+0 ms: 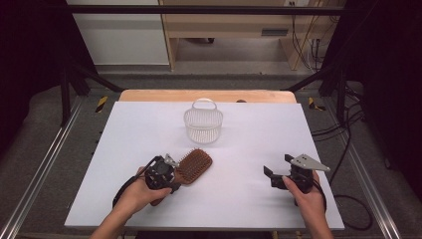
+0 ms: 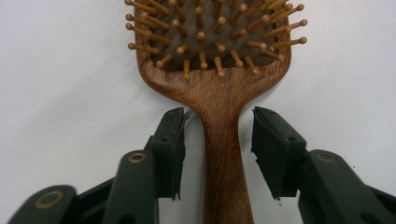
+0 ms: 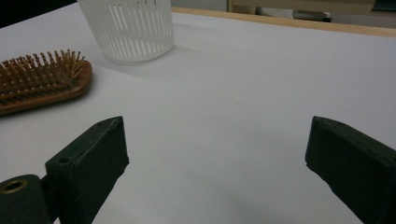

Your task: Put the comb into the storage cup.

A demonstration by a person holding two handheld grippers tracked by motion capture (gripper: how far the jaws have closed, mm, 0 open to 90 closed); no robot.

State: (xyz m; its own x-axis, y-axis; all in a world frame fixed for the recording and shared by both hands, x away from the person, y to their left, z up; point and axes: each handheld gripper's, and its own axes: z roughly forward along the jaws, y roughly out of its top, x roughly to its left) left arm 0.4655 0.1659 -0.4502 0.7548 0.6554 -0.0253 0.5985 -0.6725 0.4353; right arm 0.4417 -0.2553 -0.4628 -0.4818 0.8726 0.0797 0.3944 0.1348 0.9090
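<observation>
The left gripper [image 2: 217,154] sits near the tabletop's front edge, left of the middle, its jaws straddling the handle of the wooden paddle hairbrush [image 2: 219,88] with a sliver of white tabletop [image 1: 249,129] showing on each side, so the pads do not yet press the wood. To grip well, I judge the jaws should close squarely on the narrow handle just below where it widens into the head, keeping the handle centred so it does not twist out. The brush lies bristles up, its head pointing away toward the tabletop's middle. The right gripper [image 1: 279,168] rests near the front right corner, jaws wide apart and holding nothing. Farther off, toward the far edge, stands a white slatted basket [image 1: 203,124] with a hoop handle; nothing can be made out inside it.
</observation>
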